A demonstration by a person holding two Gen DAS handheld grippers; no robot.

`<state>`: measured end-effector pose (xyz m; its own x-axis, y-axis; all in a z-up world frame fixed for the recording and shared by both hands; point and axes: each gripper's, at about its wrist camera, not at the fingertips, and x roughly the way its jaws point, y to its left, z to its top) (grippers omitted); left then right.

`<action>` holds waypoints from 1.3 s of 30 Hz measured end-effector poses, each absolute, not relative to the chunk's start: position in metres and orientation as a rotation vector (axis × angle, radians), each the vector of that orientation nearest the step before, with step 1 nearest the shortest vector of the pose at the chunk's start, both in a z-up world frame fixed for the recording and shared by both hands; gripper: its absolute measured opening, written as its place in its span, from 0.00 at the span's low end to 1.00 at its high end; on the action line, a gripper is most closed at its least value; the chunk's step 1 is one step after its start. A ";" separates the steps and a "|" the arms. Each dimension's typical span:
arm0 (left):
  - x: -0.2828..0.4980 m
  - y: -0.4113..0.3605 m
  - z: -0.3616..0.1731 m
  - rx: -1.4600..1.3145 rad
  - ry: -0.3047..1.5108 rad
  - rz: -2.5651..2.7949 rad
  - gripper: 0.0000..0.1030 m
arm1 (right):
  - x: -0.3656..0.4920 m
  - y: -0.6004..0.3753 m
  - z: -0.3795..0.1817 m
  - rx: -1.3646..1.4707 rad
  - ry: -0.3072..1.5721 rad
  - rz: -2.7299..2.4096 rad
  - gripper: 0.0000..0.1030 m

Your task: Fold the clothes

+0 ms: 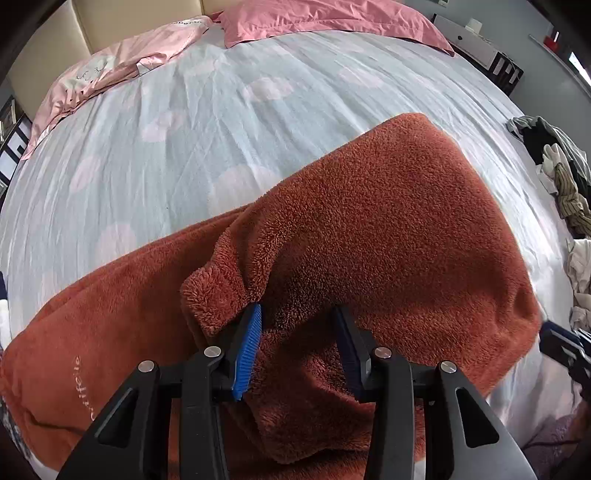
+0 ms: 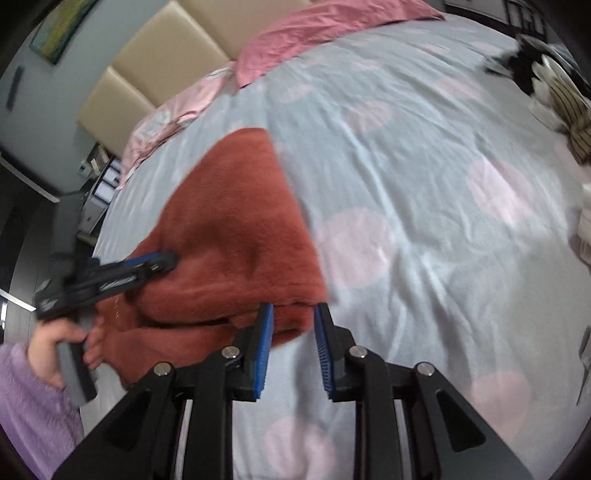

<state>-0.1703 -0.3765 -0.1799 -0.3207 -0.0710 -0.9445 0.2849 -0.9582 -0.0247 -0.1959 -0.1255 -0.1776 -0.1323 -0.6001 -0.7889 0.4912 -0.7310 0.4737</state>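
Note:
A rust-red fleece garment (image 1: 388,221) lies partly folded on the bed (image 1: 184,129), with pale lettering near its left edge. My left gripper (image 1: 297,310) hovers over its near part, jaws wide apart, with bunched fleece between them and a fold against the left pad (image 1: 251,339). In the right wrist view the same garment (image 2: 236,221) lies left of centre. My right gripper (image 2: 293,308) stands open at its near right corner, the fabric edge just reaching between the tips. The left gripper (image 2: 162,260) pokes into the fleece from the left, held by a hand (image 2: 48,347) in a purple sleeve.
The sheet (image 2: 424,221) is light blue with pale pink spots. Pink pillows (image 1: 314,18) and a beige padded headboard (image 2: 166,55) are at the far end. A pile of loose clothes (image 1: 565,184) sits at the bed's right edge, also visible as a clothes pile (image 2: 554,99).

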 end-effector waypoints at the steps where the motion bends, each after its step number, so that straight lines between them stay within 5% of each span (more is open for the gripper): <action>1: -0.175 -0.378 -0.181 1.696 0.279 -2.361 0.42 | -0.193 -0.131 -0.178 1.417 -0.122 -1.898 0.23; 23: -0.185 -0.387 -0.190 1.764 0.340 -2.343 0.42 | -0.169 -0.233 -0.209 1.297 0.177 -1.808 0.28; 27: -0.183 -0.388 -0.188 1.765 0.350 -2.341 0.42 | -0.165 -0.237 -0.215 1.319 0.209 -1.789 0.08; 33: -0.179 -0.384 -0.186 1.759 0.307 -2.349 0.42 | -0.158 -0.230 -0.213 1.334 0.193 -1.733 0.00; 39: -0.158 -0.372 -0.174 1.725 0.207 -2.422 0.42 | -0.149 -0.227 -0.211 1.331 0.190 -1.680 0.02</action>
